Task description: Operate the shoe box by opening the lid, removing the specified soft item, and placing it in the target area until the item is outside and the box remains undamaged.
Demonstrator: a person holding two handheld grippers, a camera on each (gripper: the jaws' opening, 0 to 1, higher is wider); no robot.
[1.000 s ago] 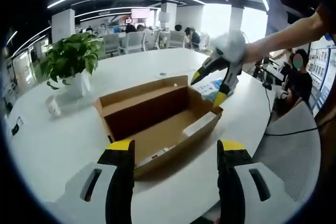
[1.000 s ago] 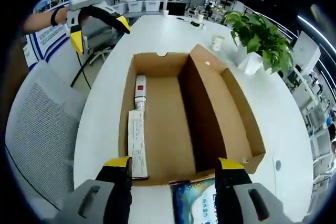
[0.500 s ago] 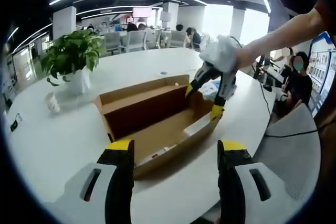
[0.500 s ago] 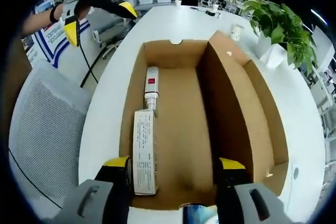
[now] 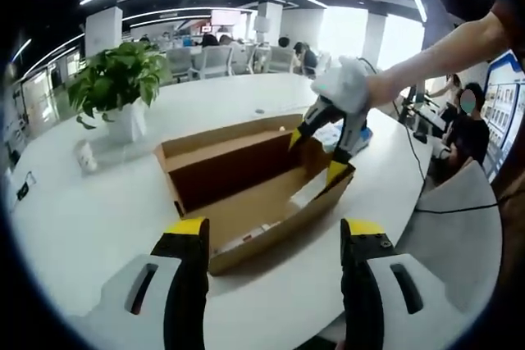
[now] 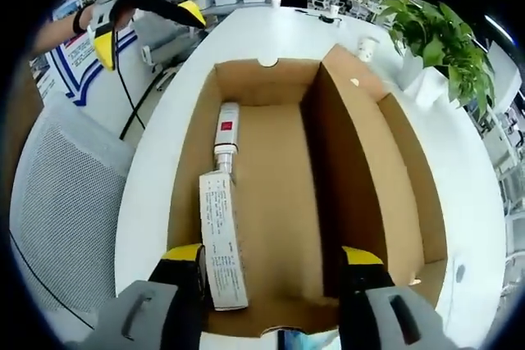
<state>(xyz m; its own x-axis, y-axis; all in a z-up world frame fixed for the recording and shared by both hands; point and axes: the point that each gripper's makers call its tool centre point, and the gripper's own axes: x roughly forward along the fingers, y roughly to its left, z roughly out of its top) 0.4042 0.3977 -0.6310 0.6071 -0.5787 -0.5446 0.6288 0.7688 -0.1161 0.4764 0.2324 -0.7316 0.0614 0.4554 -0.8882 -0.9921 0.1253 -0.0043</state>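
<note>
Open-plan office here, big white tabletop (image 5: 98, 202) with a potted plant (image 5: 115, 88) sitting around 10 o'clock in my left gripper view and office chairs further back. The shoe box (image 6: 303, 202) is in the middle of it with the lid (image 6: 385, 178) already folded out to one side, so the opening part looks done to me.

My right gripper (image 6: 267, 264) is hanging right over the near end of the box with its jaws spread wide and nothing in them. In the left gripper view you can see it at about 1 o'clock, tips dipping past the far rim of the box. My left gripper (image 5: 275, 231) is spread apart too and empty, parked off the near long side.

Inside the box, along the wall at about 9 o'clock in the right gripper view, there's a long white packet (image 6: 221, 239) with print on it, and a smaller white tube-ish thing with a red label (image 6: 225, 129) just past it at 11 o'clock. I can't honestly tell which one is the soft item, or how soft either is.

My take on doing this well: come straight down, keep the jaws off the cardboard wall, pinch the item mid-length so it doesn't droop, and lift vertically. If the box wants to drag along, the left gripper could steady the rim lightly.
</note>
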